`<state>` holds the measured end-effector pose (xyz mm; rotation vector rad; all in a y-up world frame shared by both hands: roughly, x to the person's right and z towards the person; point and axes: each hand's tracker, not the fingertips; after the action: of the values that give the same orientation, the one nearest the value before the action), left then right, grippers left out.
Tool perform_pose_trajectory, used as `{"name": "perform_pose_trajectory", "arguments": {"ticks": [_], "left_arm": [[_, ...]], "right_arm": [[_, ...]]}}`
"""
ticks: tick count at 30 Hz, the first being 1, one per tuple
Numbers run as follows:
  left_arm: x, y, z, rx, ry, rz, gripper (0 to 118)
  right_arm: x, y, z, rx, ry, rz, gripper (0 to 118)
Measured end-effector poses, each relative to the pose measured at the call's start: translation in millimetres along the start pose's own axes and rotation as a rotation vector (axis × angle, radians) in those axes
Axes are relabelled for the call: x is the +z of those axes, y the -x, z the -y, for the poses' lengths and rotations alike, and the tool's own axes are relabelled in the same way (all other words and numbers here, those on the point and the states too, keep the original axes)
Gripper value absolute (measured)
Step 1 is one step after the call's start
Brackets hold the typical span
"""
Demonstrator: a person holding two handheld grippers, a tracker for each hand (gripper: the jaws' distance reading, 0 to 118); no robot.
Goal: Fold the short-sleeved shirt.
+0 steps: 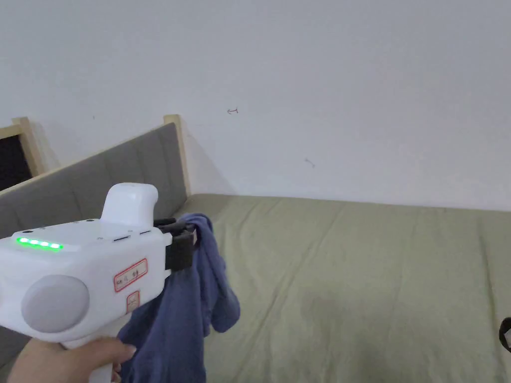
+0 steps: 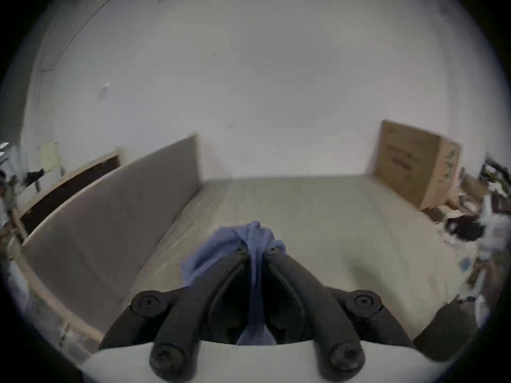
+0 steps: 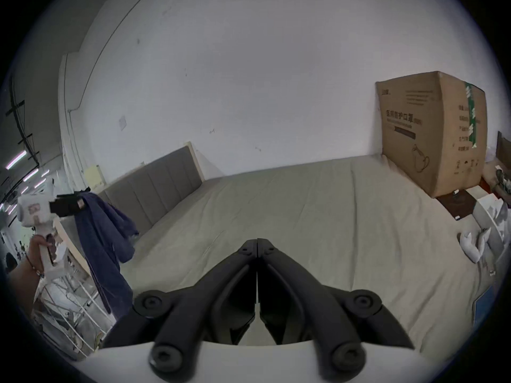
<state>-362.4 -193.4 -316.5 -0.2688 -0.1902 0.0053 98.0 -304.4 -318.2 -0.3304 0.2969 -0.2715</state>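
While clamped in the left gripper point(image 1: 192, 234), jaws pressed together on a bunched fold, the blue short-sleeved shirt point(image 1: 187, 304) hangs straight down, long axis vertical, off the left edge of the green bed point(image 1: 359, 279) beside the grey headboard point(image 1: 100, 174). Nearer by far to the left hand point(image 1: 65, 359). Further right, right gripper point(image 3: 257, 246) closed on nothing, aimed across bare sheet, shirt well off to its left. Cardboard box point(image 3: 431, 132) at far right, contents hidden. Likely next: laying the shirt rightward onto the bed.
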Motion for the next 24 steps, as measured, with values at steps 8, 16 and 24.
{"name": "perform_pose_trajectory", "arguments": {"ticks": [8, 16, 24], "left_arm": [[-88, -151, 0, 0.021, 0.102, 0.39, 3], [-229, -247, 134, 0.239, 0.837, 0.549, 3], [-235, -246, 215, 0.283, 1.071, 0.507, 70]], "right_arm": [[59, -36, -16, 0.008, -0.173, 0.051, 0], [70, -87, -3, -0.137, -0.082, 0.1, 0], [64, -110, 19, -0.217, -0.001, 0.172, 0]]}}
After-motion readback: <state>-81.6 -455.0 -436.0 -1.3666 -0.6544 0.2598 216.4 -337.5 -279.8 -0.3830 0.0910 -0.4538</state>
